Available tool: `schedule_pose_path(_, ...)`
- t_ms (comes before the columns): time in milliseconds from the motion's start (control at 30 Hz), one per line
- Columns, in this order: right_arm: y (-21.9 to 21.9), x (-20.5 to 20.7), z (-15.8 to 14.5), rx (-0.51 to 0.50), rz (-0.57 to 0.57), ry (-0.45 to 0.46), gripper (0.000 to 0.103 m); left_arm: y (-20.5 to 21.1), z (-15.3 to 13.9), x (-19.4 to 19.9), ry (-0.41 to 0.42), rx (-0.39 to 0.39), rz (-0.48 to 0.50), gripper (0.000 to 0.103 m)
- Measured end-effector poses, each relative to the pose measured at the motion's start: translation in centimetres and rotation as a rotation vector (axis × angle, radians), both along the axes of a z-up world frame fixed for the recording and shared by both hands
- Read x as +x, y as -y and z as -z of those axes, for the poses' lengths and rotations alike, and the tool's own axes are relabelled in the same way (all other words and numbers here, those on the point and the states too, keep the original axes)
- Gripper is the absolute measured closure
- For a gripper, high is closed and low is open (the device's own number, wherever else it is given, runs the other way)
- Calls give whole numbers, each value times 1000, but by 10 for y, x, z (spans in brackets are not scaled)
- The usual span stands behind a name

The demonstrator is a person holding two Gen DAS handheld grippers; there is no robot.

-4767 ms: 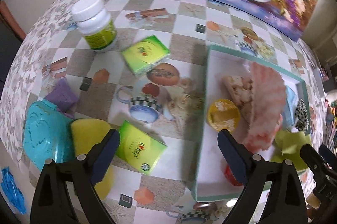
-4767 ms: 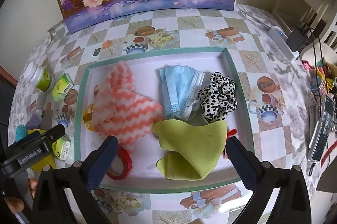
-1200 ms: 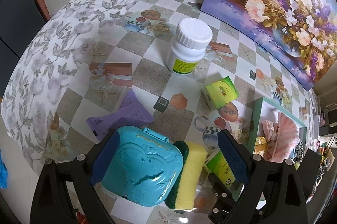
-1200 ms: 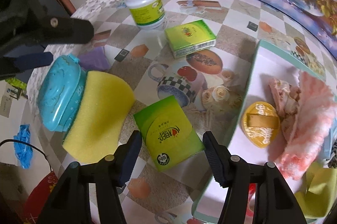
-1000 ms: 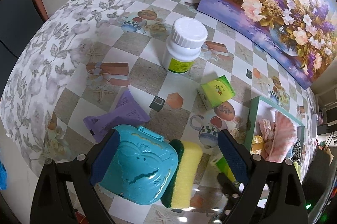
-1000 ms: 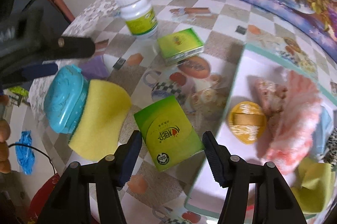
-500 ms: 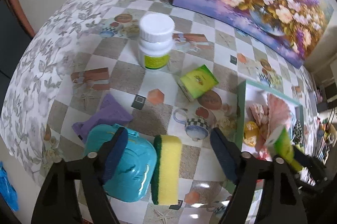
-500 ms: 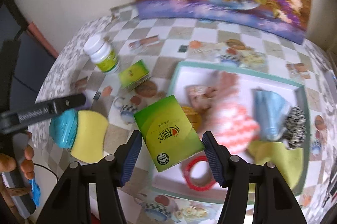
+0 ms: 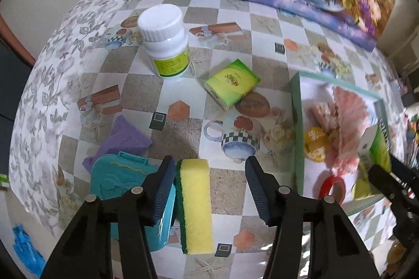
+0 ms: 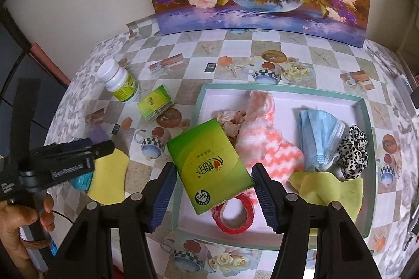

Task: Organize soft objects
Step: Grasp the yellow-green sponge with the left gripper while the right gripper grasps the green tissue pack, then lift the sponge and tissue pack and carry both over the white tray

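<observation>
**Q:** How far along is the sorting?

**A:** The tray already holds the pink zigzag cloth, the yellow-green cloth, a blue face mask, a spotted scrunchie and a red tape ring. The right gripper hangs above the tray's near-left part, clamped on a green tissue pack. Judged from this, that pack is about to join the others. Left on the tablecloth are the yellow sponge, a second tissue pack and a purple sachet. The white bottle and teal case look rigid and probably stay out.

**Q:** And the left gripper?

**A:** The left gripper has just been closing around the sponge. The left pad sits at the sponge's green edge; the right pad stands apart. No grip yet.

**Q:** What is unclear?

**A:** The held pack hides part of the tray floor. The left gripper covers much of the teal case. The tray's far contents blur in the left wrist view. A small yellow disc there cannot be identified.
</observation>
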State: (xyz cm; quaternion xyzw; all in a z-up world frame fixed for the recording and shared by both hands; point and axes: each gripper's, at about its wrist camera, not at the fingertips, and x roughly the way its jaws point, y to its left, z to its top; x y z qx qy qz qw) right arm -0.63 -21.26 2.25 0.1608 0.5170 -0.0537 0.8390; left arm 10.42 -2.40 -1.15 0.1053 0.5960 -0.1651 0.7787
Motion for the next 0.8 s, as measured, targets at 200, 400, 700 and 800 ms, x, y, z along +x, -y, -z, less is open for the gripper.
schedule_pose_path(200, 2, -1, 0, 5, 9, 2, 40, 12, 8, -5, 16, 86, 52, 47)
schedule_pose_path(400, 3, -1, 0, 7, 9, 2, 40, 17, 16, -7, 9, 123, 66, 63)
schedule_pose_path(700, 8, -2, 1, 17, 27, 0, 40, 14, 10, -6, 36, 82, 35, 73)
schedule_pose_path(800, 12, -4, -1, 22, 39, 6, 40, 11, -9, -8, 71, 17, 26, 73)
